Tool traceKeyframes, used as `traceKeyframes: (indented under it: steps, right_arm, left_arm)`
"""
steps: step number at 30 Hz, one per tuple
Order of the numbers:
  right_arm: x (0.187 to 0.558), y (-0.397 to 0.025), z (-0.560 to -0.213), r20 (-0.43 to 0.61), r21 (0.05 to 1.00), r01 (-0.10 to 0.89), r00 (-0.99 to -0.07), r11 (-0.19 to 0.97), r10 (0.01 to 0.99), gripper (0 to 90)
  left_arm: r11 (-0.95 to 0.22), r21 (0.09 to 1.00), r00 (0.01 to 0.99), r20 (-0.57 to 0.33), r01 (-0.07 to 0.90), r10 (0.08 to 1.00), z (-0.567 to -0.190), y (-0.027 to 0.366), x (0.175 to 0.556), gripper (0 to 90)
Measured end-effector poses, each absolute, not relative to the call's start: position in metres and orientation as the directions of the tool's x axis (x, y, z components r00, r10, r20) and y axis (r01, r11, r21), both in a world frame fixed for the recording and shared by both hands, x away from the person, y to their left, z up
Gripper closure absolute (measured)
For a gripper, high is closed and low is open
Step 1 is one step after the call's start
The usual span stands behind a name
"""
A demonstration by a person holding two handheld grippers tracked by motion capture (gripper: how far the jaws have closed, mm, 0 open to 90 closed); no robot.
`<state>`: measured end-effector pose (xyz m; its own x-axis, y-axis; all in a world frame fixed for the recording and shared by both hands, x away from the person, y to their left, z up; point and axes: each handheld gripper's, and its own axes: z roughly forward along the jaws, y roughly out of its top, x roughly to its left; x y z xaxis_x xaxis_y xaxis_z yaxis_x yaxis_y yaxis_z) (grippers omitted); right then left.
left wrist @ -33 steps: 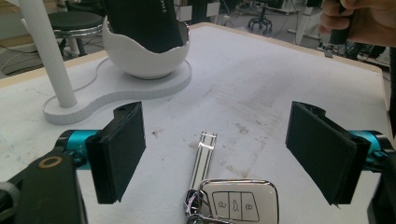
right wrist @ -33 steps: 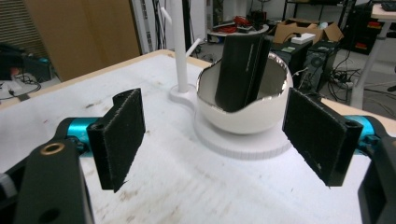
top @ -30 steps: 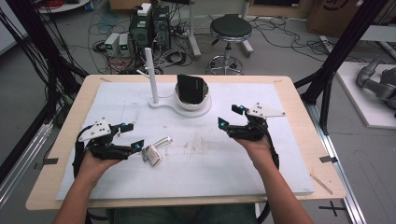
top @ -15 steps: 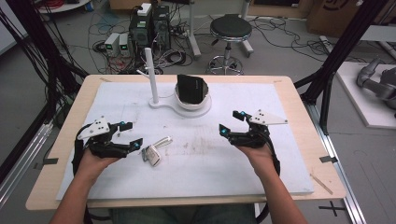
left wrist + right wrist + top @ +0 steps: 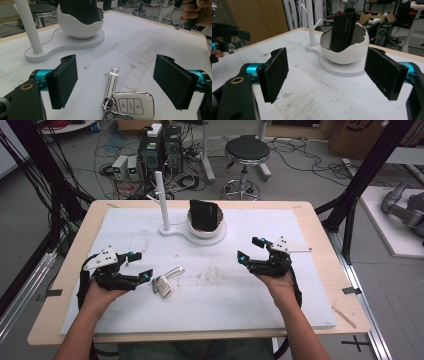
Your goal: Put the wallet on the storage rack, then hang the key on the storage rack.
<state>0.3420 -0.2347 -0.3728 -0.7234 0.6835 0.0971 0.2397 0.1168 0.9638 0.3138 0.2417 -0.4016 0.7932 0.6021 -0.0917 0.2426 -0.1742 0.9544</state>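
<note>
Resting low on the white surface (image 5: 300, 285), both grippers held nothing. Left gripper (image 5: 134, 265): fingers (image 5: 63, 80) spread wide, car key fob (image 5: 133, 105) lying on the surface just ahead between them, its flipped-out blade (image 5: 112, 81) pointing away, likely lined up for a pick. Right gripper (image 5: 250, 249): fingers equally wide, bare surface between, aimed at the stand. Farther off, the white egg-shaped cup (image 5: 344, 53) held a black wallet-like item (image 5: 342, 31) upright; the white post (image 5: 162, 202) stood beside it on the shared base.
</note>
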Motion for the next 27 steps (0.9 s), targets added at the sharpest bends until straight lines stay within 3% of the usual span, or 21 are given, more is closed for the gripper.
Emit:
traceKeyframes:
  steps: [24,27]
  right_arm:
    - [0.341,-0.226,-0.369,0.089,0.965,0.228,-0.743,0.126,0.663,19.7]
    - [0.34,-0.226,-0.369,0.088,0.964,0.23,-0.746,0.13,0.66,19.7]
  left_arm:
    - [-0.181,0.947,0.787,-0.107,0.267,0.607,-0.406,0.228,0.319,19.7]
    - [-0.186,0.94,0.795,-0.124,0.286,0.594,-0.408,0.22,0.322,25.4]
